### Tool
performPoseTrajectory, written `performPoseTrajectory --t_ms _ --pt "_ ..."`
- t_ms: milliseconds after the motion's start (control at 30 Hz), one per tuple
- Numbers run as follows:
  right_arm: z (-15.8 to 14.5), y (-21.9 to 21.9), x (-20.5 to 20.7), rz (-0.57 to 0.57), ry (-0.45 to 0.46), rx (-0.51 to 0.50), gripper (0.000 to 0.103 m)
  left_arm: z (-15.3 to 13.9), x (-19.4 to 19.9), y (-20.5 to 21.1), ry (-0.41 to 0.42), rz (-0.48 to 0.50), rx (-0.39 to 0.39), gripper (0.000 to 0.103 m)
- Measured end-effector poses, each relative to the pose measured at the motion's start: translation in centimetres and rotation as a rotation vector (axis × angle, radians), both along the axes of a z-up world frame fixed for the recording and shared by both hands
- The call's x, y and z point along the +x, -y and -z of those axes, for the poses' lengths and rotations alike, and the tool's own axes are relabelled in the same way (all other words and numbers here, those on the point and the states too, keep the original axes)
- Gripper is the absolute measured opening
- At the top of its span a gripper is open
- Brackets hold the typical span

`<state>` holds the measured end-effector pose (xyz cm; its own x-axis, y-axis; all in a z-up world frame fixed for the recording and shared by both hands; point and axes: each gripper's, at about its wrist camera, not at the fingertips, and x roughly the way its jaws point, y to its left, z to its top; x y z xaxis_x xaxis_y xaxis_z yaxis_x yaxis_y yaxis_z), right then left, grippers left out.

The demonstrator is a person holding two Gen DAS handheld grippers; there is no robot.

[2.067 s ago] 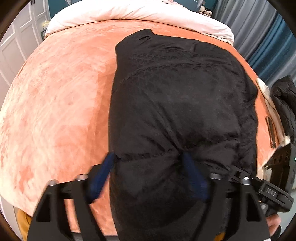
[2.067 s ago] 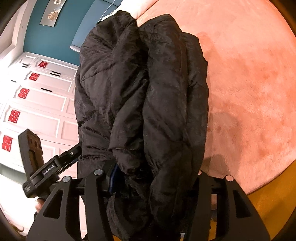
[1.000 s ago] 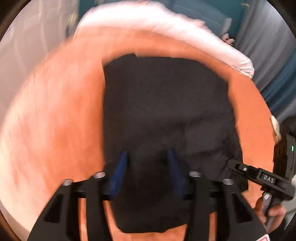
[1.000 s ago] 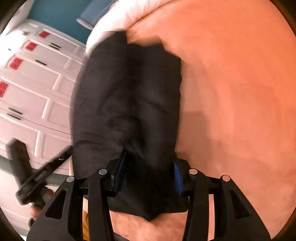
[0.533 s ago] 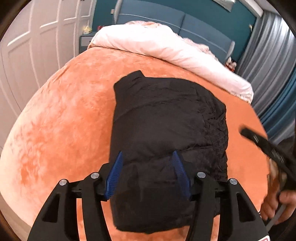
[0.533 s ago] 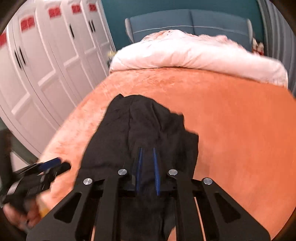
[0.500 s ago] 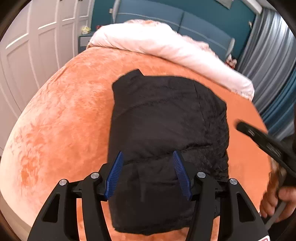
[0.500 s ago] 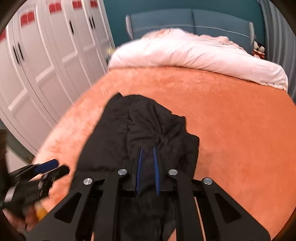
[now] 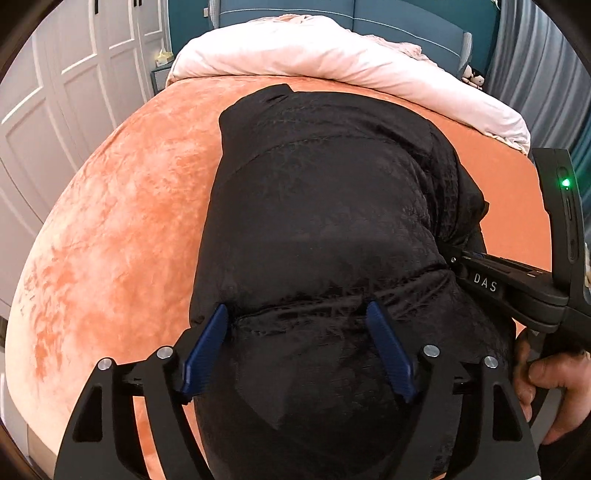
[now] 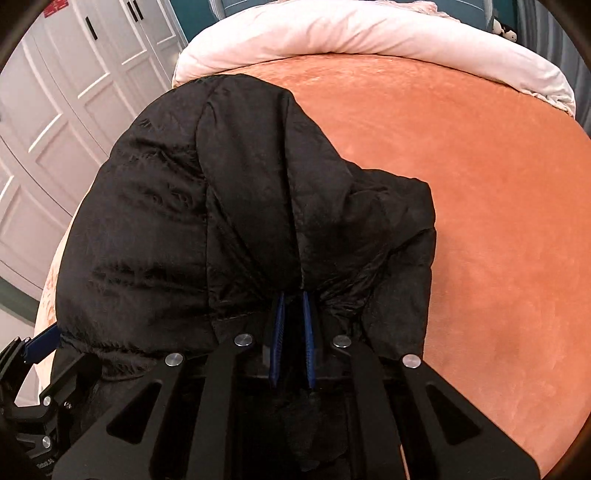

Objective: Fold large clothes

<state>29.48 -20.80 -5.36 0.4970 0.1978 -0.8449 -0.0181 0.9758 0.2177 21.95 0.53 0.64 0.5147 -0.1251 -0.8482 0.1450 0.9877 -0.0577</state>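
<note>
A black puffy jacket (image 9: 325, 206) lies folded in a thick bundle on the orange bed cover (image 9: 122, 229). My left gripper (image 9: 299, 314) is open, its blue fingers wide apart over the jacket's near end, which bulges between them. My right gripper (image 10: 293, 299) is nearly closed, its blue pads pinching a bunched fold at the near edge of the jacket (image 10: 229, 192). In the left wrist view the right gripper (image 9: 458, 260) comes in from the right side, its tips buried in the jacket's edge.
A white duvet (image 9: 332, 51) is rolled up across the head of the bed, before a teal headboard (image 9: 406, 22). White wardrobe doors (image 9: 55, 92) stand to the left, grey curtains (image 9: 546, 66) to the right. Orange cover (image 10: 480, 184) spreads right of the jacket.
The right gripper closed from wide open onto a fold of the jacket. Both grippers came lower and closer to the jacket; the left one stayed open.
</note>
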Motion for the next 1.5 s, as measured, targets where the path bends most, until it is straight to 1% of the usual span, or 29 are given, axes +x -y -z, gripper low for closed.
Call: performPoseTrajectory --t_ms 67,133,200,267,333,367,433,500,567,733,833,967,1133,1233,1267,1300,1400,1467,1500 --pt "0.0 0.1 0.2 0.000 0.001 0.010 0.007 -0.1 0.0 0.2 0.000 -0.008 0.015 0.077" --pt "-0.7 0.3 -0.1 0.020 0.006 0.023 0.008 -0.5 -0.1 0.3 -0.009 -0.024 0.017 0.076" --pt "-2.5 1.3 -2.2 0.062 0.028 0.037 0.010 -1.2 -0.5 0.1 -0.015 -0.046 0.017 0.075" --pt "-4.6 1.6 -4.2 0.076 0.063 0.044 0.015 -1.9 -1.2 0.2 -0.004 -0.056 0.030 0.074" --pt "-6.4 1.4 -6.3 0.078 0.094 0.010 0.029 -2.9 -2.5 0.5 0.023 -0.059 0.057 0.074" --pt "-7.3 1.3 -7.8 0.076 0.117 -0.013 0.039 -3.3 -3.1 0.7 0.033 -0.060 0.070 0.074" --pt "-8.5 0.9 -10.5 0.072 0.139 -0.051 0.049 -4.0 -4.4 1.2 0.051 -0.059 0.079 0.074" --pt "-9.0 0.7 -13.0 0.074 0.156 -0.077 0.051 -4.8 -5.8 1.5 0.070 -0.064 0.083 0.074" --pt "-9.3 0.5 -15.3 0.085 0.167 -0.101 0.057 -5.5 -7.2 1.9 0.086 -0.069 0.080 0.074" --pt "-8.7 1.5 -19.4 0.115 0.156 -0.060 0.058 -6.1 -10.0 2.8 0.101 -0.070 0.090 0.074" --pt "-8.4 2.3 -21.3 0.124 0.147 -0.062 0.058 -6.0 -11.4 3.3 0.098 -0.060 0.093 0.074" --pt "-7.7 2.8 -23.5 0.136 0.136 -0.072 0.060 -5.7 -13.4 3.7 0.126 -0.046 0.121 0.074" --pt "-6.4 3.3 -24.6 0.152 0.109 -0.071 0.060 -4.8 -14.6 4.1 0.112 -0.039 0.131 0.074" --pt "-6.9 3.7 -24.5 0.149 0.121 -0.068 0.060 -4.9 -14.8 3.6 0.115 -0.043 0.111 0.075" --pt "-7.2 3.9 -24.2 0.146 0.126 -0.061 0.060 -5.1 -14.5 2.8 0.108 -0.058 0.080 0.076" --pt "-7.8 4.1 -23.7 0.142 0.136 -0.046 0.060 -5.2 -14.4 2.1 0.099 -0.073 0.055 0.081" --pt "-9.8 4.6 -20.6 0.124 0.163 0.000 0.060 -5.5 -12.9 -0.8 0.068 -0.124 -0.063 0.081" --pt "-11.0 4.7 -18.0 0.116 0.184 0.007 0.060 -5.6 -12.0 -2.6 0.058 -0.157 -0.110 0.081" --pt "-11.8 4.8 -15.9 0.113 0.198 0.007 0.060 -5.5 -11.7 -3.4 0.054 -0.169 -0.125 0.081"
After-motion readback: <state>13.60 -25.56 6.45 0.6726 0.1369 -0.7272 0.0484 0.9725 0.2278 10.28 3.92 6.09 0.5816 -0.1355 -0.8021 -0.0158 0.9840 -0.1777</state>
